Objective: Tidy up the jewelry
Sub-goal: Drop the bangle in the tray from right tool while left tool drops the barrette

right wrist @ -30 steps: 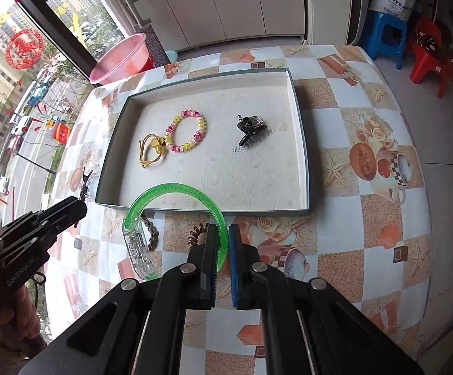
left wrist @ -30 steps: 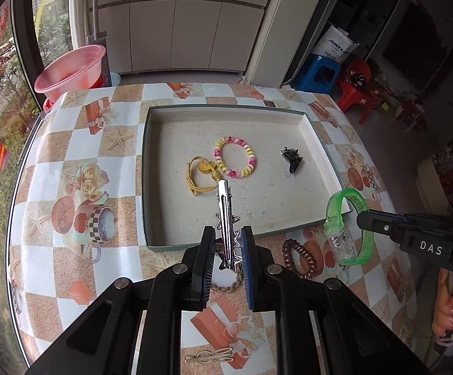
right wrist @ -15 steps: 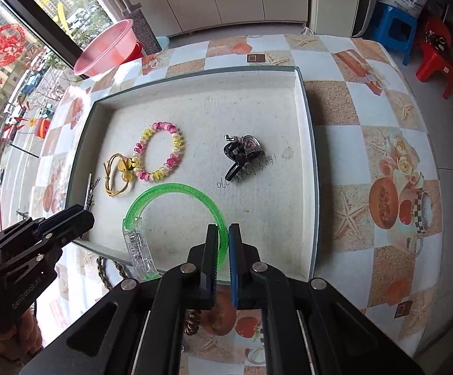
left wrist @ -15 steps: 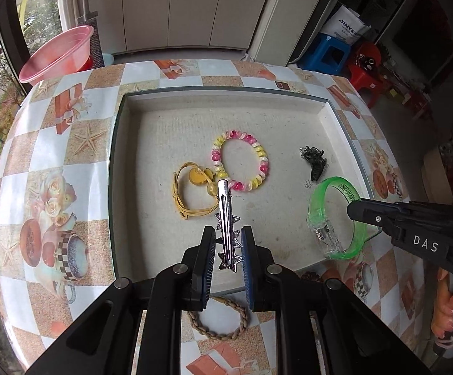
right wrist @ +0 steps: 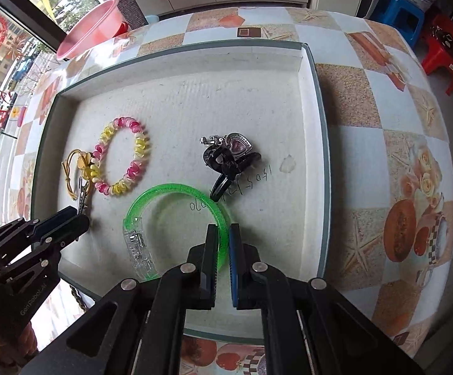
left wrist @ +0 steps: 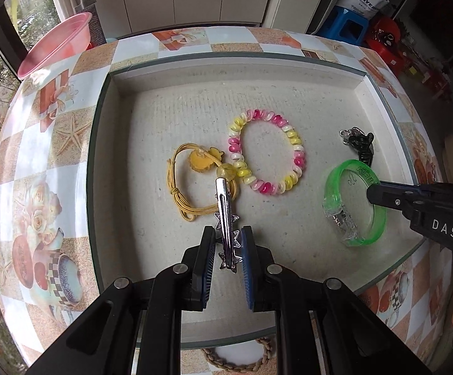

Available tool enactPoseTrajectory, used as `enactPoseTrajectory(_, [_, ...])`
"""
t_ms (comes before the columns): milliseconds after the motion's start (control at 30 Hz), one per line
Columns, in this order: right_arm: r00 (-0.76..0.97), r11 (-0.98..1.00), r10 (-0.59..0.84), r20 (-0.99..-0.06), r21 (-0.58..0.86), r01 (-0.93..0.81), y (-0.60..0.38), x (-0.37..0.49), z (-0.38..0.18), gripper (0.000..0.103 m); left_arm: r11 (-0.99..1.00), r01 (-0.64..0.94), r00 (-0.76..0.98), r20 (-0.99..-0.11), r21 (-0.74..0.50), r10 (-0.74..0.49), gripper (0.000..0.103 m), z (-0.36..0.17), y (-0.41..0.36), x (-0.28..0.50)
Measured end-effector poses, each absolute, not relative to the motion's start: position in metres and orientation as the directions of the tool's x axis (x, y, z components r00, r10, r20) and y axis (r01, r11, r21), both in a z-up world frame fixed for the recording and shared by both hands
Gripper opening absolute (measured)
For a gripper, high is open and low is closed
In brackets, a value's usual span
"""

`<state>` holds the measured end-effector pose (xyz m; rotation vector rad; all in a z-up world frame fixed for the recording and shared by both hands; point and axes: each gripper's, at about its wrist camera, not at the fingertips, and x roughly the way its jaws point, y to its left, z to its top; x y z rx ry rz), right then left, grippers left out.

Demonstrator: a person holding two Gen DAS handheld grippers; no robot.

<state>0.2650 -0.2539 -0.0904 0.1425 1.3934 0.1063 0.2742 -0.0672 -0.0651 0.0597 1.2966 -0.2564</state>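
My left gripper is shut on a silver star hair clip, held low over the near middle of the shallow grey tray. The clip's tip reaches above the yellow hair tie. My right gripper is shut on the green translucent bangle, which hangs just above the tray floor near its front. In the tray lie a pink and yellow spiral bracelet and a black clip with a heart charm. The right gripper shows in the left wrist view, the left gripper in the right one.
The tray rests on a round table with a patterned cloth. A braided ring lies on the cloth in front of the tray. A pink basin stands past the table's far left edge; plastic stools stand at the far right.
Both grippers have come forward and down from in front of the tray to low over its floor, carrying the star clip and the green bangle with them.
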Motion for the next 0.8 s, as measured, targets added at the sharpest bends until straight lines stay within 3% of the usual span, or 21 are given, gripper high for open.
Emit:
enactPoseTrajectory(700, [0.231, 0.991, 0.121, -0.965, 0.131, 0.027, -0.266, 0.279, -0.087, 0.008, 0.979, 0.202, 0.343, -0.938, 0.016, -0.056, 0.03, -0.065, -0.076, 0.285])
enactPoseTrajectory(800, [0.224, 0.989, 0.138, -0.965, 0.148, 0.028, -0.263, 0.283, -0.088, 0.018, 0.98, 0.198, 0.35, -0.936, 0.032, -0.041, 0.03, -0.064, -0.078, 0.285])
